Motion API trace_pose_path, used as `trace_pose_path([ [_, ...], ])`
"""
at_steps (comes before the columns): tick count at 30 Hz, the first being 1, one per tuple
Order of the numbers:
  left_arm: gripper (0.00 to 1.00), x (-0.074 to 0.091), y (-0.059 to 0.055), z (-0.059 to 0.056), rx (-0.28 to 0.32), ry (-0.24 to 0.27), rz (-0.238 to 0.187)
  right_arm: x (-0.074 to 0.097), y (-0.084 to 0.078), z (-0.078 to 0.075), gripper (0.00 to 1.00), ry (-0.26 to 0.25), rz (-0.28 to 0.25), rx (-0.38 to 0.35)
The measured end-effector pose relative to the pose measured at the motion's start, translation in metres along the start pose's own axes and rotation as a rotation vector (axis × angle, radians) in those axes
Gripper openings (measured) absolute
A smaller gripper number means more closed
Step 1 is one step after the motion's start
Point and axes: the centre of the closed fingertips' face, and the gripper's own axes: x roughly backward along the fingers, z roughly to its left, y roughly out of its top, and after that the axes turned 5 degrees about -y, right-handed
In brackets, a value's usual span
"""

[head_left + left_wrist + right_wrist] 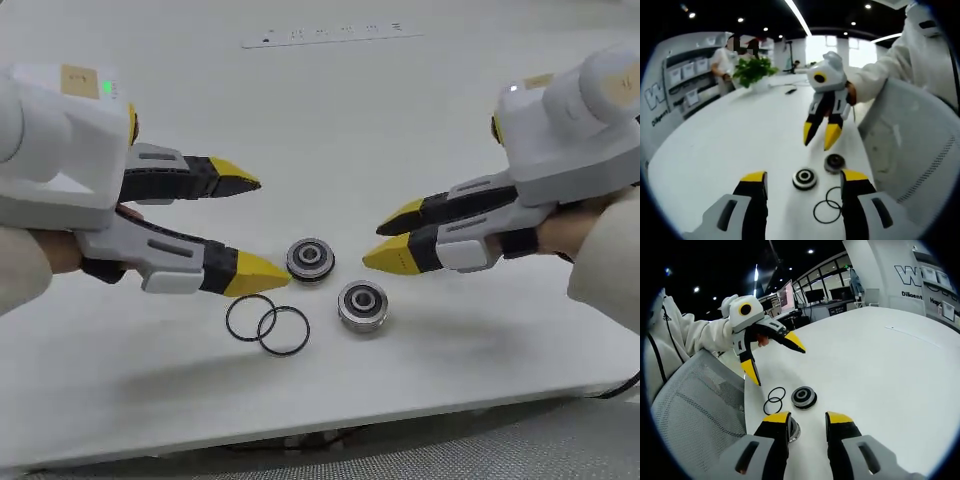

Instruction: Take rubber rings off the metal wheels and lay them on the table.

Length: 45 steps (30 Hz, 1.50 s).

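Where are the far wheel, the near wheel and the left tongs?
far wheel (311, 259): head view, on its hub.
near wheel (362, 304): head view, on its hub.
left tongs (273, 230): head view, midway between the tips.

Place: open-plan office-lab | shelves of bins (685, 75) | monitors (816, 294) | white table (330, 130)
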Motion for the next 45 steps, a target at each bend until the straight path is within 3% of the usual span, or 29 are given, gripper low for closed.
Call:
trace_pose_path([
  [9,0.33,-0.019,0.000,-0.002,0.005,-0.034,0.003,0.000,0.004,-0.007,0.25,0.004,-0.022,-0.004],
  [12,0.26,-0.025,-0.004,0.004,0.047,-0.016,0.009,-0.003,0.004,-0.007,0.25,0.017,-0.022,-0.003],
  [19,0.22,-0.036,-0.014,0.001,0.067,-0.034,0.031,-0.014,-0.004,-0.005,0.24,0.058,-0.006,0.000],
  [26,0.18,-0.043,-0.027,-0.004,0.066,-0.051,0.083,-0.023,-0.007,-0.002,0.24,0.091,-0.006,-0.018],
  [27,0.17,-0.042,-0.024,-0.003,0.057,-0.050,0.068,-0.024,-0.007,-0.001,0.24,0.095,-0.006,-0.017],
  [30,0.15,-0.041,-0.025,-0.002,0.057,-0.044,0.072,-0.025,-0.007,0.000,0.24,0.098,-0.005,-0.017],
  [34,0.14,-0.041,-0.024,-0.003,0.009,-0.040,0.075,-0.025,-0.006,-0.001,0.24,0.092,-0.008,-0.018],
  [45,0.14,-0.053,-0.017,-0.002,-0.006,-0.064,0.064,-0.028,-0.010,-0.002,0.21,0.080,0.009,0.009],
])
